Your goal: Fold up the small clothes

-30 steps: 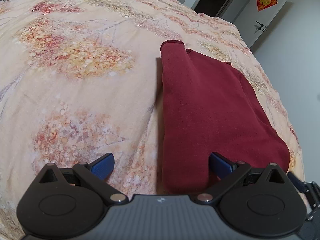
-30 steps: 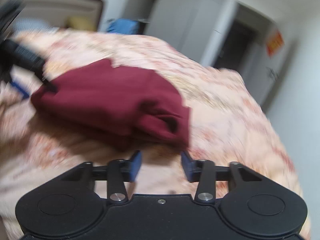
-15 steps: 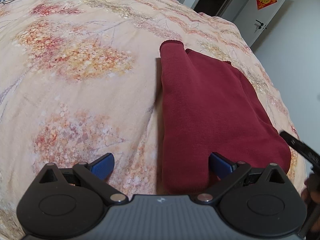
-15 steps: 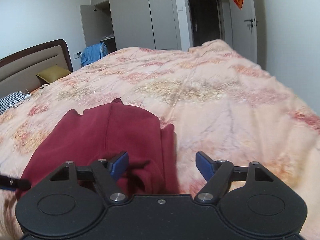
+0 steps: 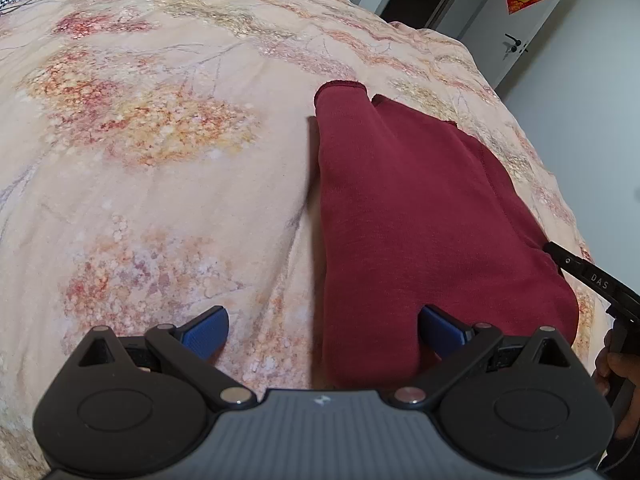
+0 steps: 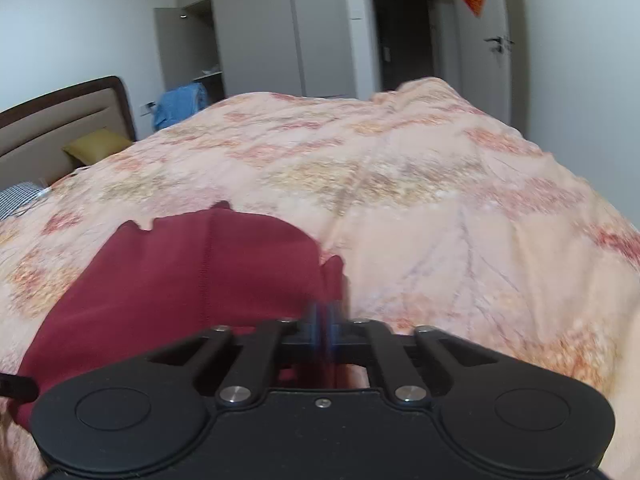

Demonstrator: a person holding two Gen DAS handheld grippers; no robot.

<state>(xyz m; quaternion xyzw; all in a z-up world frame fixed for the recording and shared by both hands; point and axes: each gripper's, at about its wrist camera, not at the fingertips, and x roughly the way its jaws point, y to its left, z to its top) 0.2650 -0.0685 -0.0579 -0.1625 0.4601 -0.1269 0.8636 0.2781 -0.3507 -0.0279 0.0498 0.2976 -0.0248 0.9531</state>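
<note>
A dark red garment (image 5: 420,216) lies folded in a long shape on the flowered quilt (image 5: 160,160). My left gripper (image 5: 324,332) stands open at its near end, the left pad over quilt and the right pad over cloth, pressing on nothing. My right gripper (image 6: 324,318) is at the garment's (image 6: 192,280) right edge. Its jaws are closing, and the blurred blue pads have met with the red cloth's edge between them. One black finger (image 5: 580,270) of it shows at the cloth's right side in the left wrist view.
The quilt (image 6: 440,200) covers the whole bed and drops off at the right. A headboard (image 6: 60,120), a yellow cushion (image 6: 96,146) and a checked pillow (image 6: 18,198) lie far left. A wardrobe (image 6: 260,40) and a door (image 6: 488,40) stand beyond. A hand (image 5: 616,376) grips the right tool.
The right gripper swung round to the garment's right edge and its jaws went from wide apart to together on the cloth. The left gripper and the garment kept still.
</note>
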